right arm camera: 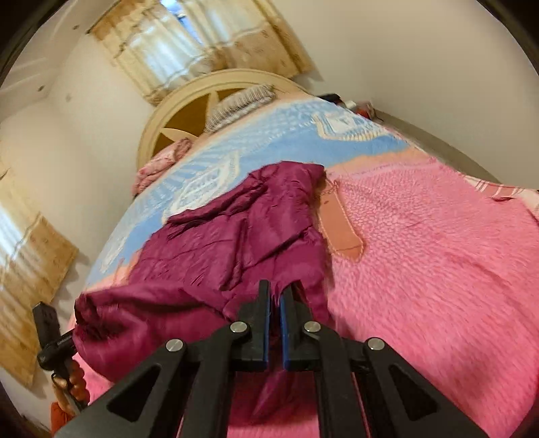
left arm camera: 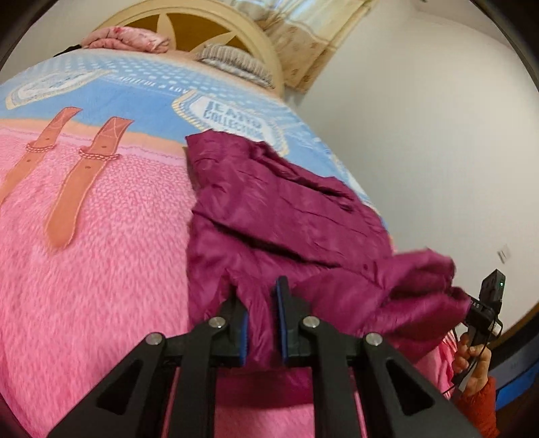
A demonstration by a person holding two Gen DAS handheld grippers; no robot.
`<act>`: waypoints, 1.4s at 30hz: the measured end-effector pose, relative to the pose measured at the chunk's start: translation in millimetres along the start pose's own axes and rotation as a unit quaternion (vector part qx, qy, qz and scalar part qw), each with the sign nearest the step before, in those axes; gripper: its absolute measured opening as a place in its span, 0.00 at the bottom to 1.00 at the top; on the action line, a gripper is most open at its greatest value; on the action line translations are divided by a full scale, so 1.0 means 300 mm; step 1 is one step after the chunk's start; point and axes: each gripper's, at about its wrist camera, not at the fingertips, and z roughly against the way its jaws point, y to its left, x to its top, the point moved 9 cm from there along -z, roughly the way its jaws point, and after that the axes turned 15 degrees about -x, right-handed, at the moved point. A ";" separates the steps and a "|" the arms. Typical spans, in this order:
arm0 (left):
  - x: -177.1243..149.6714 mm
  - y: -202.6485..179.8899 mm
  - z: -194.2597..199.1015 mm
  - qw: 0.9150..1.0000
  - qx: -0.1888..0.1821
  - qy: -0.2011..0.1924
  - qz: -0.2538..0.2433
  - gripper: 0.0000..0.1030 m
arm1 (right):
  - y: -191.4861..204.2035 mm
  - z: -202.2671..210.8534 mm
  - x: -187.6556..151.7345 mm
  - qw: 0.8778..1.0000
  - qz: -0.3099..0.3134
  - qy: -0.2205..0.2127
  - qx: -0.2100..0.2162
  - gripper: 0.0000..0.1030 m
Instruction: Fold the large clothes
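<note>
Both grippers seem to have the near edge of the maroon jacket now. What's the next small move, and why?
Probably lift both together and carry the near edge toward the headboard. The left gripper and right gripper each pinch the jacket at its near hem, while the far part lies rumpled on the blanket, so a fold away looks ready.

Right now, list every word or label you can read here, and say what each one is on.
"COLLECTION": white badge print on the blue part of the bedspread; the word above it is too blurred to read.
Small curved lettering further up the bedspread: unreadable.
Lettering on the other handheld device: too small.
The maroon garment: none.
</note>
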 end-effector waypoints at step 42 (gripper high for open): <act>-0.019 -0.031 -0.140 0.981 -0.048 0.062 -0.177 0.46 | 0.104 -0.248 -0.069 0.979 0.204 -0.004 0.004 0.21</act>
